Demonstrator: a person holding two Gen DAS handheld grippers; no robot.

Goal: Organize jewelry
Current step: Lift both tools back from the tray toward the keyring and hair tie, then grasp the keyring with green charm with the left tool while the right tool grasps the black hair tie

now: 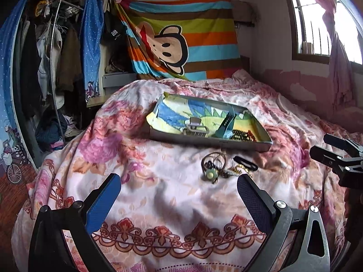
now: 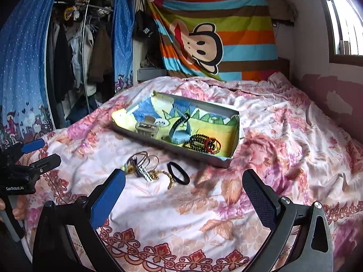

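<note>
A shallow open box (image 1: 245, 144) (image 2: 236, 113) with a colourful lining lies on the flowered bed cover. Inside it are a grey hair claw (image 2: 146, 128), a blue watch band (image 2: 180, 133) and black and red beaded bracelets (image 2: 202, 144). In front of the box lies a loose pile of jewelry (image 1: 214, 166) (image 2: 145, 165): thin hoops, a green bead, a gold chain (image 2: 166, 176) and a black ring-shaped band (image 1: 246, 163) (image 2: 178, 172). My left gripper (image 1: 179, 188) is open and empty, just short of the pile. My right gripper (image 2: 183, 185) is open and empty, near the black band.
The bed cover (image 2: 283, 136) fills the middle of both views. A clothes rack with hanging clothes (image 1: 52, 52) and a blue curtain stand at the left. A striped monkey blanket (image 1: 181, 38) hangs at the head of the bed. A window (image 1: 317, 22) is at the right.
</note>
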